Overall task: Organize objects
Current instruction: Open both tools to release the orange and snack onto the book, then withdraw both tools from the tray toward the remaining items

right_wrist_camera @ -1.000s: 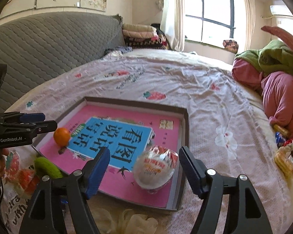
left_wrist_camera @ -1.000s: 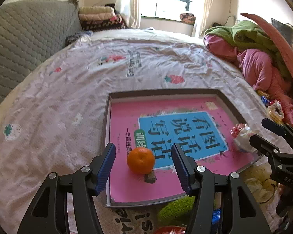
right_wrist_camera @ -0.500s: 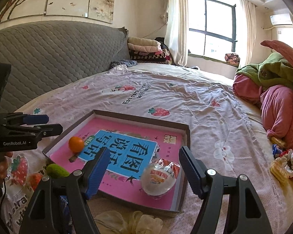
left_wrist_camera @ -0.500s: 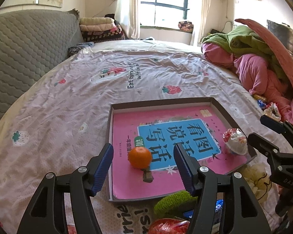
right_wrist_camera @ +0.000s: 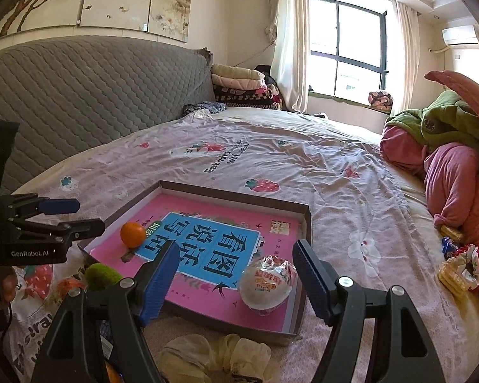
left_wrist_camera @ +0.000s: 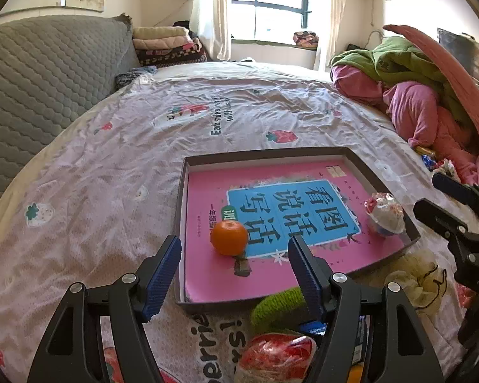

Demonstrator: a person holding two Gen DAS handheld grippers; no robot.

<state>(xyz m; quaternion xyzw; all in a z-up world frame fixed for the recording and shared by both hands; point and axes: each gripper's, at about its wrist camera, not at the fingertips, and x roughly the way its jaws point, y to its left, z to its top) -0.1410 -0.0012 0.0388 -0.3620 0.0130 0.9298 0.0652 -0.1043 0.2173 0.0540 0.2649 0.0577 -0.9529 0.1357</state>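
Note:
A shallow dark box lined with a pink book lies on the bed. An orange and a small brown piece rest in it, and a foil-wrapped round snack sits at its other corner. My left gripper is open and empty, raised just before the orange. My right gripper is open and empty, raised before the wrapped snack. Each gripper shows in the other's view, the right and the left.
A green fuzzy object, a red wrapped item and a pale yellow cloth lie by the box's near edge. Snack packets and piled pink and green bedding sit at the right. A grey headboard is left.
Both grippers have pulled back and risen from the box, so the orange and wrapped snack look smaller and farther. Nothing in the box moved.

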